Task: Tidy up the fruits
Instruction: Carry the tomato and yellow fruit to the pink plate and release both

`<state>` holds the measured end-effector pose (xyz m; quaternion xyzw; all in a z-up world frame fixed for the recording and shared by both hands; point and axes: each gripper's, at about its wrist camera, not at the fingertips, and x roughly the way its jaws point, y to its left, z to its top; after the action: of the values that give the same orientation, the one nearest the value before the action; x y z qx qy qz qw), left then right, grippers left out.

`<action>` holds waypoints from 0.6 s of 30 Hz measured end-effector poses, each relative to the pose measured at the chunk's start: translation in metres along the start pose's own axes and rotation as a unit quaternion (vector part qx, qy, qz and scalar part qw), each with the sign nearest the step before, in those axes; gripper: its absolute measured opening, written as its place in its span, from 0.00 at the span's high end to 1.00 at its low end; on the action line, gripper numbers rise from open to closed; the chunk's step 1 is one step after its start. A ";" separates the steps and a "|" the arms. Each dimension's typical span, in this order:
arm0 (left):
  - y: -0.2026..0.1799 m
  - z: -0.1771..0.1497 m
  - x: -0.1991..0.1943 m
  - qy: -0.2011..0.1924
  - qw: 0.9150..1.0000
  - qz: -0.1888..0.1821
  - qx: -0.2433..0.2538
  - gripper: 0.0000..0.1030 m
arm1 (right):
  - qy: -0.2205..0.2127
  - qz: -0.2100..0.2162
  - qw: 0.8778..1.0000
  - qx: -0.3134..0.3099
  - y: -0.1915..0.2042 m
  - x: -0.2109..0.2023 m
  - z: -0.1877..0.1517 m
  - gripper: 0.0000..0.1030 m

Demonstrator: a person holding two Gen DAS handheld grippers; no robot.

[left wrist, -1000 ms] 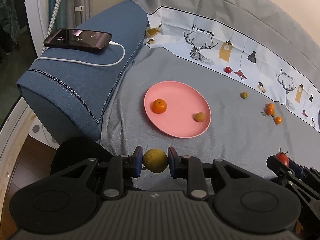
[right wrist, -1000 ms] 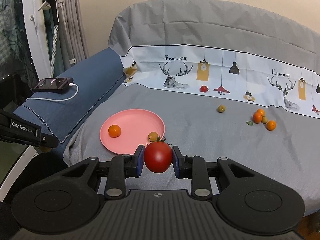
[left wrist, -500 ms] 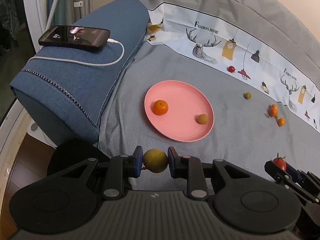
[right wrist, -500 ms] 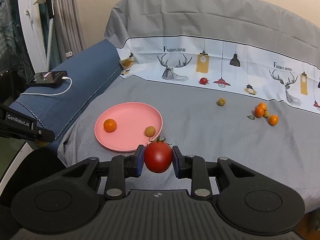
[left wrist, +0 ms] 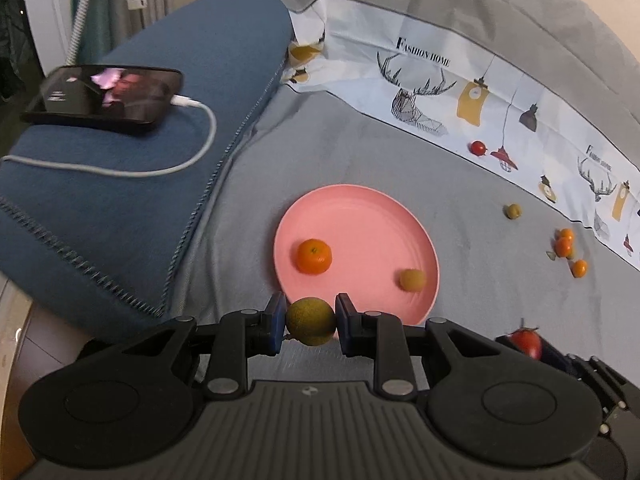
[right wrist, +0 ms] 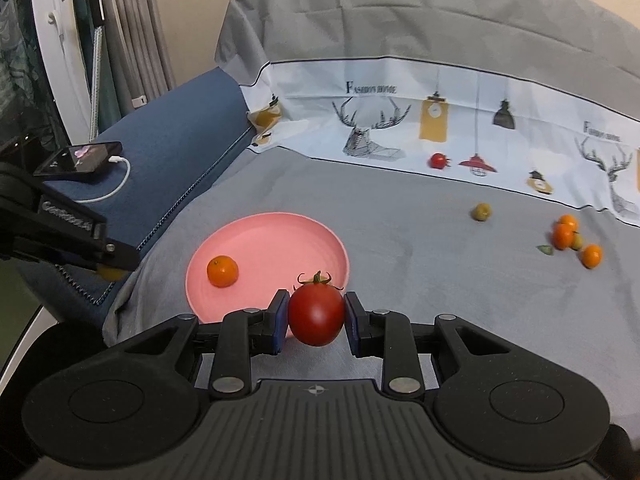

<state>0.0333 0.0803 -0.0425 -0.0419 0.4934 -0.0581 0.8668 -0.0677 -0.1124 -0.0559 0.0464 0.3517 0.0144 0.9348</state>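
Left wrist view: "FASHION HOME" cloth (left wrist: 424, 56); left tongs (left wrist: 311, 322) clamp green fruit (left wrist: 311, 321), right tongs (right wrist: 316, 316) tomato (right wrist: 316, 314).

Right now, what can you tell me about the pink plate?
The pink plate is round and shallow with a low raised rim, smooth and matte, maybe plastic. It lies flat on the grey sheet, beside the blue cushion. Two fruits sit on it, apart: an orange mandarin near its left side and a small yellow-brown fruit near its right edge. Neither tool touches it.
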 end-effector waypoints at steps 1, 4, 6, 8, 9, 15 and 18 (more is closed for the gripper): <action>-0.002 0.005 0.009 0.005 1.000 -0.001 0.000 0.72 | 0.003 0.002 1.000 -0.001 0.001 0.008 0.002 0.71; -0.007 0.016 0.034 0.016 1.000 -0.001 0.003 0.72 | 0.011 0.007 1.000 -0.006 0.007 0.032 0.008 0.71; -0.012 0.022 0.048 0.020 1.000 -0.001 0.006 0.72 | 0.019 0.010 1.000 -0.011 0.010 0.048 0.010 0.71; -0.016 0.026 0.065 0.028 1.000 -0.002 0.010 0.72 | 0.029 0.012 0.999 -0.015 0.012 0.065 0.011 0.71; -0.017 0.028 0.073 0.032 0.999 -0.002 0.011 0.72 | 0.034 0.013 0.999 -0.017 0.011 0.072 0.011 0.71; -0.022 0.033 0.119 0.055 0.998 -0.014 0.026 0.72 | 0.072 0.021 0.997 -0.033 0.014 0.115 0.005 0.71; -0.021 0.036 0.132 0.063 0.997 -0.033 0.038 0.69 | 0.081 0.024 0.996 -0.039 0.016 0.127 0.003 0.70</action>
<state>0.1294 0.0411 -0.1336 -0.0216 0.5431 -0.1081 0.8324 0.0296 -0.0893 -0.1353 0.0171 0.4238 0.0539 0.9040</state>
